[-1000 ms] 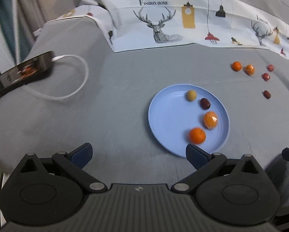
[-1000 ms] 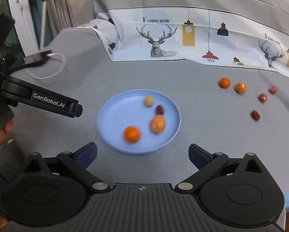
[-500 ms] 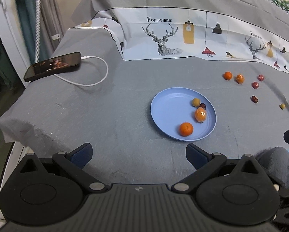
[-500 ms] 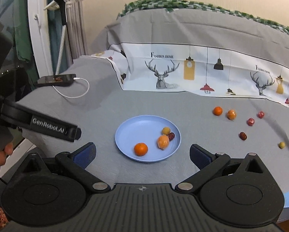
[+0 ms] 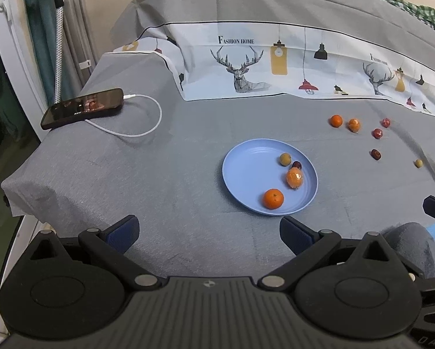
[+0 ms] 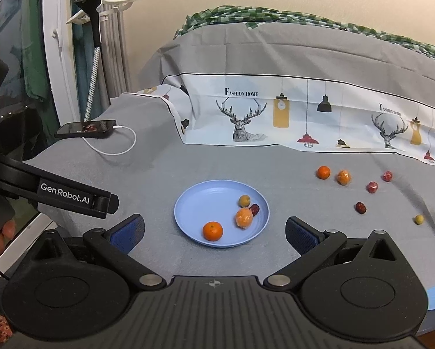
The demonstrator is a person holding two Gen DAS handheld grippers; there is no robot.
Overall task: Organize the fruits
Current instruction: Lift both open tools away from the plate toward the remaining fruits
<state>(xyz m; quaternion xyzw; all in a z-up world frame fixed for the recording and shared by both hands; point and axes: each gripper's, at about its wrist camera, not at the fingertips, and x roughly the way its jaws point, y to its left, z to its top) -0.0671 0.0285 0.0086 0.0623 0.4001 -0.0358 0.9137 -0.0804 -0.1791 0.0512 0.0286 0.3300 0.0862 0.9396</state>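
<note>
Just ahead of the gaping right gripper [image 6: 214, 229], blue plate [image 6: 194, 203] of fruit.

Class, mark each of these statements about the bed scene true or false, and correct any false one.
1. The blue plate holds four fruits. True.
2. Both grippers are shut on fruit. False: the left gripper and right gripper are open and hold nothing.
3. A phone lies on the bed with a white cable plugged in. True.
4. No fruit lies off the plate. False: six fruits lie on the grey cover to its right, among them an orange.
5. The plate's green fruit sits beside a dark red one. True.
</note>
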